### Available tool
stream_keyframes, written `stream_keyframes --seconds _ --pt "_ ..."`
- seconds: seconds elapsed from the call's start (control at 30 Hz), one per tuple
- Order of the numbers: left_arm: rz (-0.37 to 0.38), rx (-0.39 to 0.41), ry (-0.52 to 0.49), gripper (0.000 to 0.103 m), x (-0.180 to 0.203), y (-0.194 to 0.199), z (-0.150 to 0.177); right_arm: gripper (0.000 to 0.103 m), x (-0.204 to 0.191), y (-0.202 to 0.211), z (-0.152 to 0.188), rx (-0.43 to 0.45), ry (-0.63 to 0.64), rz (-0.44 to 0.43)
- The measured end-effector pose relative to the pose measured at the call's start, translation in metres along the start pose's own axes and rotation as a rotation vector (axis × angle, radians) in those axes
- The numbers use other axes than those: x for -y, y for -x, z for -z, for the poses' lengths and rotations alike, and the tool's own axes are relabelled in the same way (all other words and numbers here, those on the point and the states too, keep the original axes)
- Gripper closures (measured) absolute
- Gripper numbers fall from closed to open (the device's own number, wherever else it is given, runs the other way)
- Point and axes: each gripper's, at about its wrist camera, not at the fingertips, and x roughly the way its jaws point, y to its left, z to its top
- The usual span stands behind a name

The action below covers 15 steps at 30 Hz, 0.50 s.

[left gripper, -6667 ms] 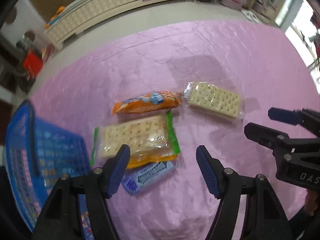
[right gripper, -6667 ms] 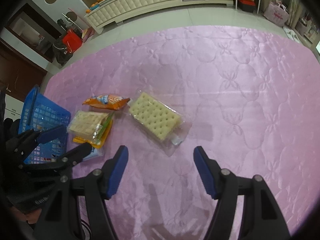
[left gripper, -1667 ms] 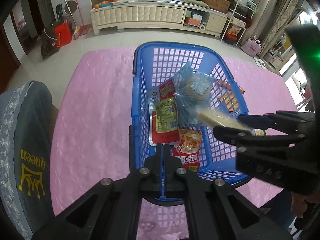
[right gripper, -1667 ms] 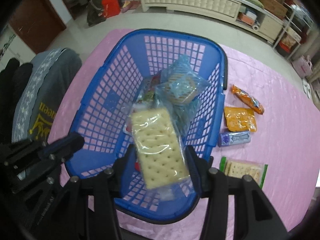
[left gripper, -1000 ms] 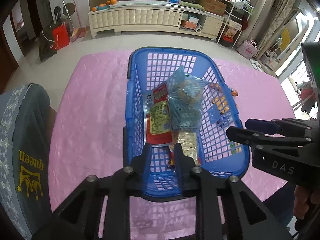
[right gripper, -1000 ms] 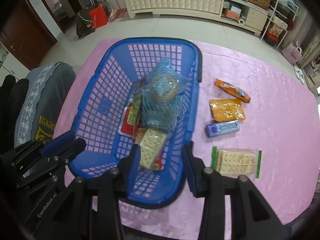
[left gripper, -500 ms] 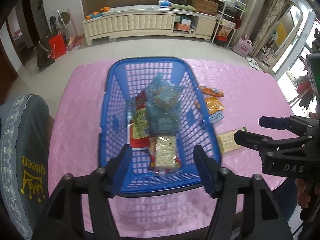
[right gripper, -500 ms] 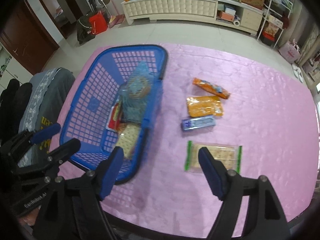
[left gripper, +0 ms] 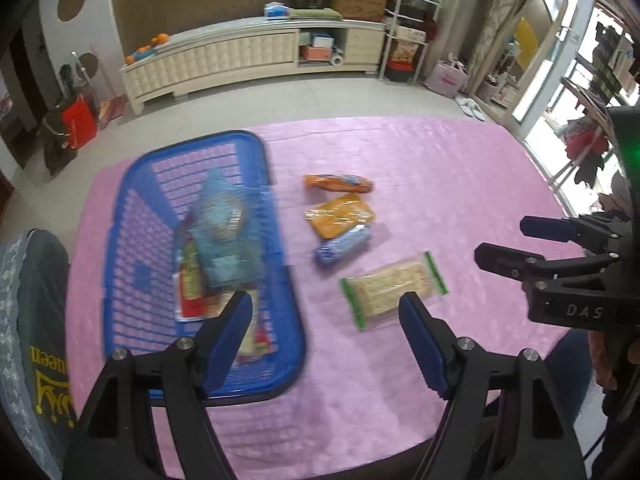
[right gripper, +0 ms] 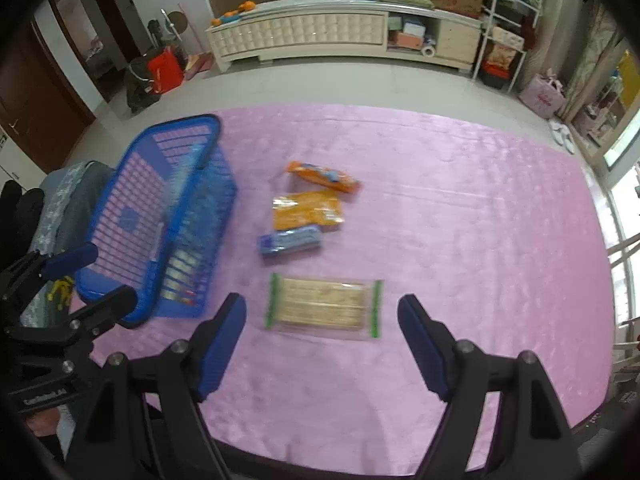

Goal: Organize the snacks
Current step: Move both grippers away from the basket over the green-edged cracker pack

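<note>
Over the desk [left gripper: 460, 168] with its glossy pink quilted cloth, and the two wrist views split the story. The left wrist view looks straight down into the blue plastic lattice basket [left gripper: 280, 280]: a blue-tinted clear bag [left gripper: 220, 224] heaped on flat packets, a pale cracker pack [left gripper: 250, 336] at the near end, partly hidden behind a finger. The right wrist view catches that basket [right gripper: 216, 184] side-on, so its contents are only smears through the mesh.

Left to right now. A grey garment with yellow lettering [left gripper: 32, 336] drapes at the far left. The left hand-held gripper [left gripper: 326, 332] has jaws that have just been opening, standing wide apart with nothing between them, straddling the basket's near right rim and bare cloth. Just right of the basket, a column of loose snacks: an orange tube-shaped packet [right gripper: 322, 176] farthest, a flat crinkly orange pouch [right gripper: 308, 210] next, a blue-purple bar wrapper [right gripper: 290, 242] touching its near edge, then, a little apart, a clear rectangular cracker pack with green ends [right gripper: 324, 306] nearest.

The right hand-held gripper [right gripper: 322, 340] has also just been opening; its blue-padded fingers [right gripper: 420, 336] are spread wide, empty, framing that green-ended pack without touching it. In the left wrist view this gripper [left gripper: 516, 244] juts in from the right edge.

Behind the desk, a cream tufted low cabinet [right gripper: 320, 32] lines the wall.
</note>
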Motion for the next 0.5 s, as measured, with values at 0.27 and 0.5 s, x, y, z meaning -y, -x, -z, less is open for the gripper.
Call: stream_keyframes --seconds 0.27,0.5 --pt "0.032 -0.018 -0.148 0.025 0.052 -0.030 -0.004 0.018 0.056 -0.004 0.017 -0.003 -0.008 -0.017" --pt "0.088 -0.060 -0.221 0.025 0.072 -0.071 0.012 0.018 0.077 -0.021 0.035 0.018 0.112 -0.019"
